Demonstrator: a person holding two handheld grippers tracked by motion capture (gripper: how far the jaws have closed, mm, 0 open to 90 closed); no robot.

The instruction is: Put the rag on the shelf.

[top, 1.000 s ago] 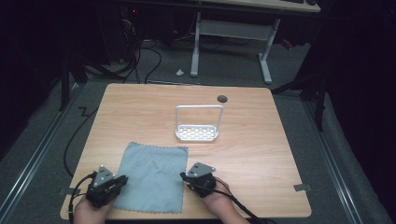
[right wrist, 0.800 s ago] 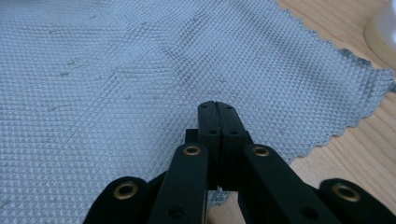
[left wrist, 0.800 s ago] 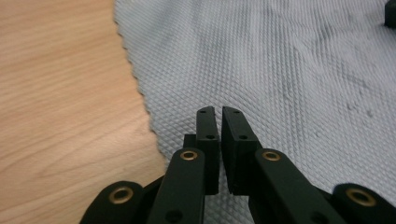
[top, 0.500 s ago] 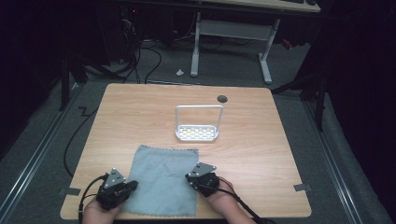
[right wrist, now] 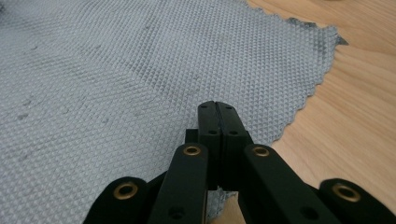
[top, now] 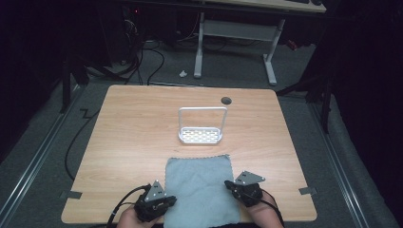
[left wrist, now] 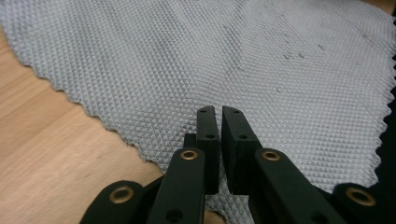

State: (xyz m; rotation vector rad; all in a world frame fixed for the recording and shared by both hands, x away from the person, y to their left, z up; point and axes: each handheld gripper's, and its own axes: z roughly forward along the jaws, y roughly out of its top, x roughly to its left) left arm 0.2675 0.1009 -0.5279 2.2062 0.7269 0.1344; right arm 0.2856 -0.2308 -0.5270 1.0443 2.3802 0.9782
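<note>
Fingers: your right gripper [right wrist: 218,107] has its pads pressed together, apparently pinching the grey cloth's [top: 200,187] near edge; your left gripper [left wrist: 219,112] shows a thin slit between its pads, cloth beneath, grip uncertain. The cloth lies flat at the table's [top: 133,128] near edge, between your hands. Keep both corners level and equally taut. The white rack [top: 201,127] stands just beyond the far hem; bare wood lies either side.
</note>
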